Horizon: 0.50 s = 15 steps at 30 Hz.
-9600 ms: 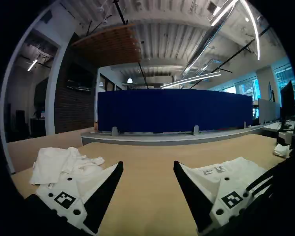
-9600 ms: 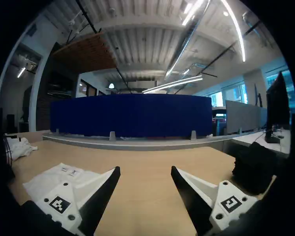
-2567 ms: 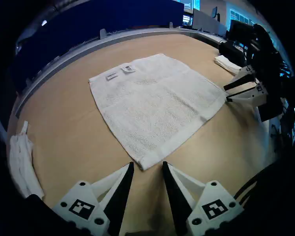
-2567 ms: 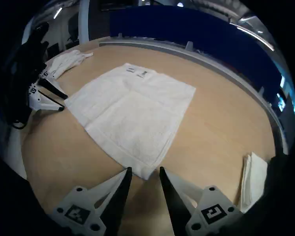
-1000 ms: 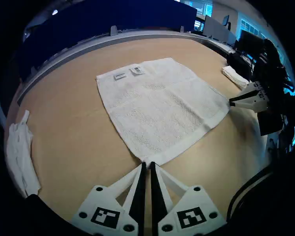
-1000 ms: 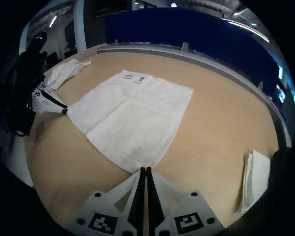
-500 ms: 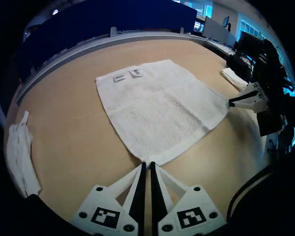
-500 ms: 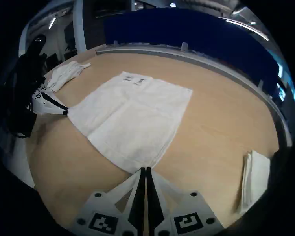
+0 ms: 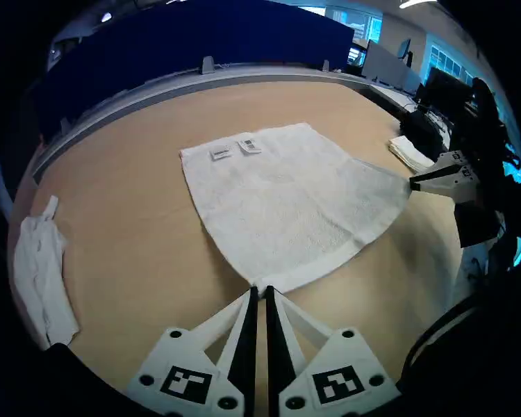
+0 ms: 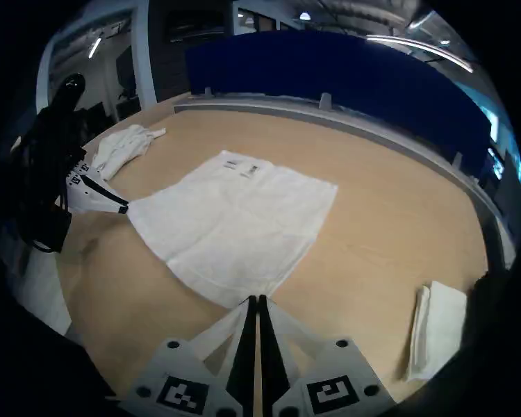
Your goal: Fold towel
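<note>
A white towel [image 9: 288,201] with two small labels [image 9: 234,148] at its far edge lies on the wooden table [image 9: 135,208]. My left gripper [image 9: 259,290] is shut on its near corner. At the right of the left gripper view, my right gripper [image 9: 412,183] pinches the neighbouring corner. In the right gripper view the towel [image 10: 240,222] runs away from my right gripper [image 10: 255,299], which is shut on that corner, and the left gripper [image 10: 123,207] holds its corner at the left. The held edge hangs a little above the table; the far edge rests flat.
A crumpled white cloth [image 9: 42,278] [image 10: 125,149] lies near the table's left end. A folded white towel [image 9: 410,151] [image 10: 437,326] sits at the right end. A blue partition [image 9: 191,48] [image 10: 330,76] runs along the table's far edge.
Both grippers, open a few seconds ago, closed on the towel's near corners. Over the last second they have risen, lifting that edge off the table.
</note>
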Motion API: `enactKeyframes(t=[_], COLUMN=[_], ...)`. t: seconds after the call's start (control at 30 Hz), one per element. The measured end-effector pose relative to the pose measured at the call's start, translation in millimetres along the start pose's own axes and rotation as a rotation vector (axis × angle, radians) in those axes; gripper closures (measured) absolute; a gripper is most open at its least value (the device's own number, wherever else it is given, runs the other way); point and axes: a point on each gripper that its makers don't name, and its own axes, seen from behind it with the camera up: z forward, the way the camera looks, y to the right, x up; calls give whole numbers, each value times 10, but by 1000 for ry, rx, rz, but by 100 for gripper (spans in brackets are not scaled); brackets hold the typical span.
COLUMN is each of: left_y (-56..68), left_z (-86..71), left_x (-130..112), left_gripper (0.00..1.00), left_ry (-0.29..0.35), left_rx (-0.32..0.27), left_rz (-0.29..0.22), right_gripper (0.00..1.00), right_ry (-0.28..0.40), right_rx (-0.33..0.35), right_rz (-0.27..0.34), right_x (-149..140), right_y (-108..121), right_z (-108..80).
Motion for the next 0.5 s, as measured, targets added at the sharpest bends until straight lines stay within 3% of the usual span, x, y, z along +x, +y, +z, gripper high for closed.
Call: enactKeyframes(t=[0.5], left_y=[89], left_z=[-459], left_x=[121], left_gripper=[92], left_ry=[24], left_rx=[-1], left_rz=[-70], right_gripper=[98], right_ry=[36], right_rx=[20], right_rz=[-10], right_x=[291], right_y=[-131], right_z=[-485])
